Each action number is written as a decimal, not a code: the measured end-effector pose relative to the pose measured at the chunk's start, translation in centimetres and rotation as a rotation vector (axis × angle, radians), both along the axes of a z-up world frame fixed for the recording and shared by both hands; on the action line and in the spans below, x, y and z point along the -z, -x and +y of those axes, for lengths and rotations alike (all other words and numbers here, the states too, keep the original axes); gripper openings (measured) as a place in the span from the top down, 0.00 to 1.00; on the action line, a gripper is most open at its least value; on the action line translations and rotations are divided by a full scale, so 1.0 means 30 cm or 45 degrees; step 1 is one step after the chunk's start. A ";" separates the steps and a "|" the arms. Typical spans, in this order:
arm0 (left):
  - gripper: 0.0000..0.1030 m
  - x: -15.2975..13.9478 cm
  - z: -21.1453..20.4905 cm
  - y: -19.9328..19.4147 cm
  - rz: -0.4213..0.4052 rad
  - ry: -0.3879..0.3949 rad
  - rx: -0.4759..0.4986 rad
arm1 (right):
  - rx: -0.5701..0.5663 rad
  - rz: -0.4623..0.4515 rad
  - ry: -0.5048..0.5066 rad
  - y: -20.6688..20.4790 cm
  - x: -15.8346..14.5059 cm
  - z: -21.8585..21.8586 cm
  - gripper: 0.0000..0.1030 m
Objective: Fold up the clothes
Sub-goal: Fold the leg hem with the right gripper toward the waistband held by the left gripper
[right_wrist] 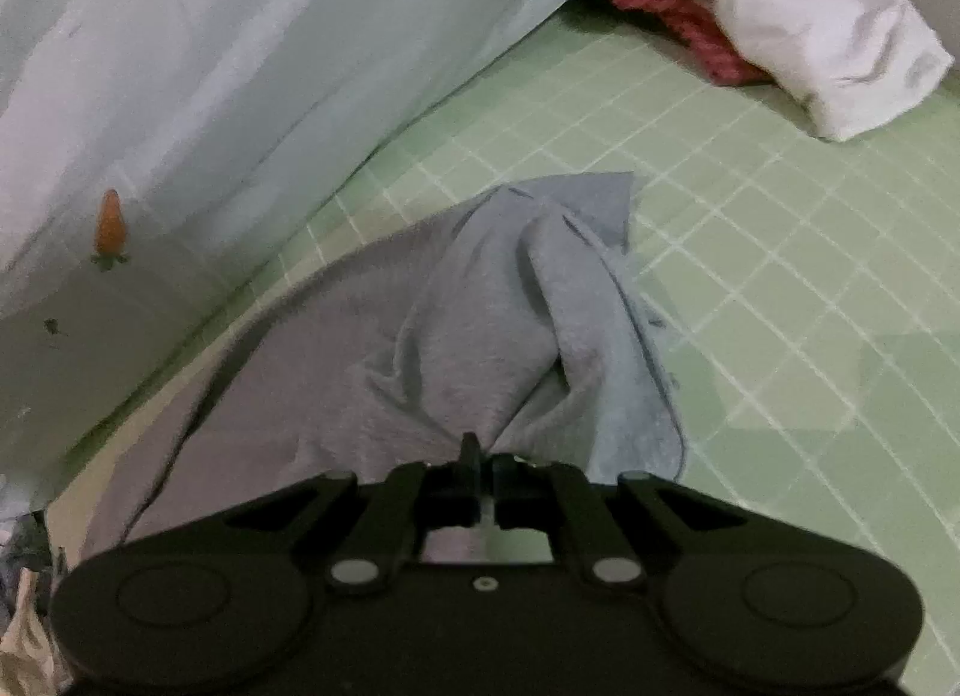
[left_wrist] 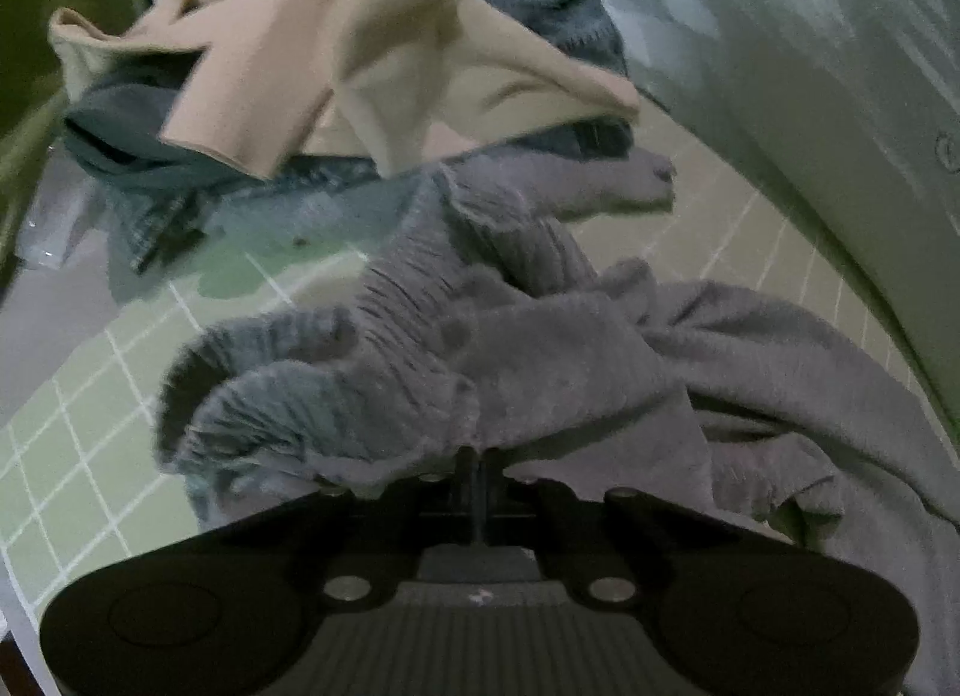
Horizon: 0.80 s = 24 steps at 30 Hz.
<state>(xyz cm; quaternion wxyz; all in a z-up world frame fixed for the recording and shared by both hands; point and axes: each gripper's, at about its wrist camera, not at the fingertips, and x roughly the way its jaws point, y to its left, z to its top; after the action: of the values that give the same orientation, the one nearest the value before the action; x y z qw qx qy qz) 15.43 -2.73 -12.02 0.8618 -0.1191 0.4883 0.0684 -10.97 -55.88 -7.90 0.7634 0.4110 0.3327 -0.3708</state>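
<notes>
My left hand-held gripper [left_wrist: 477,456] has its jaws pressed together on a bunched edge of the grey garment [left_wrist: 540,348], which rumples up from the pinch and spreads away to the right over the green checked bedsheet [left_wrist: 90,444]. In the right wrist view, my right hand-held gripper [right_wrist: 477,447] is likewise clamped on a fold of the same grey garment [right_wrist: 480,306]; the cloth rises in a ridge from the fingertips and fans out ahead across the sheet, its far corner lying flat on the white grid lines. Beyond the grey piece, in the left view, a heap of other clothes waits: a beige garment [left_wrist: 360,54] draped on top of blue denim [left_wrist: 168,180], the heap just touching the far end of the grey fabric. A pale blanket [right_wrist: 240,66] printed with a small carrot [right_wrist: 110,225] runs along the side of the bed, close beside the garment. At the far end a white pillow [right_wrist: 780,18] lies over something red [right_wrist: 678,24], well apart from the garment.
</notes>
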 end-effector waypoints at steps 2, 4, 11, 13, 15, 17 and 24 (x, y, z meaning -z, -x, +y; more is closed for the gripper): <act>1.00 -0.009 0.022 0.011 -0.017 -0.003 -0.015 | 0.013 -0.023 -0.024 0.048 -0.022 0.016 0.97; 1.00 -0.018 0.045 0.019 -0.031 -0.010 -0.031 | 0.023 -0.033 -0.035 0.088 -0.044 0.033 0.97; 1.00 -0.037 0.113 0.004 -0.045 -0.009 -0.085 | 0.064 -0.034 -0.091 0.159 -0.083 0.024 0.97; 0.99 -0.037 0.116 -0.004 -0.048 0.008 -0.084 | 0.062 -0.004 -0.110 0.144 -0.066 0.001 0.94; 0.98 -0.037 0.107 -0.009 -0.042 0.006 -0.077 | 0.055 0.022 -0.121 0.124 -0.045 -0.010 0.86; 0.97 -0.038 0.096 -0.007 -0.038 0.008 -0.064 | 0.044 0.033 -0.136 0.107 -0.024 -0.016 0.71; 0.79 -0.057 0.048 0.016 -0.041 -0.016 0.030 | 0.064 0.011 -0.172 0.099 0.038 0.043 0.21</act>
<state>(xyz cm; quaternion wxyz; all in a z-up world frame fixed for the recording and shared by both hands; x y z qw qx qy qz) 14.94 -1.29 -10.30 0.8710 -0.1092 0.4753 0.0594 -13.94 -54.60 -9.03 0.7228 0.4682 0.3499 -0.3685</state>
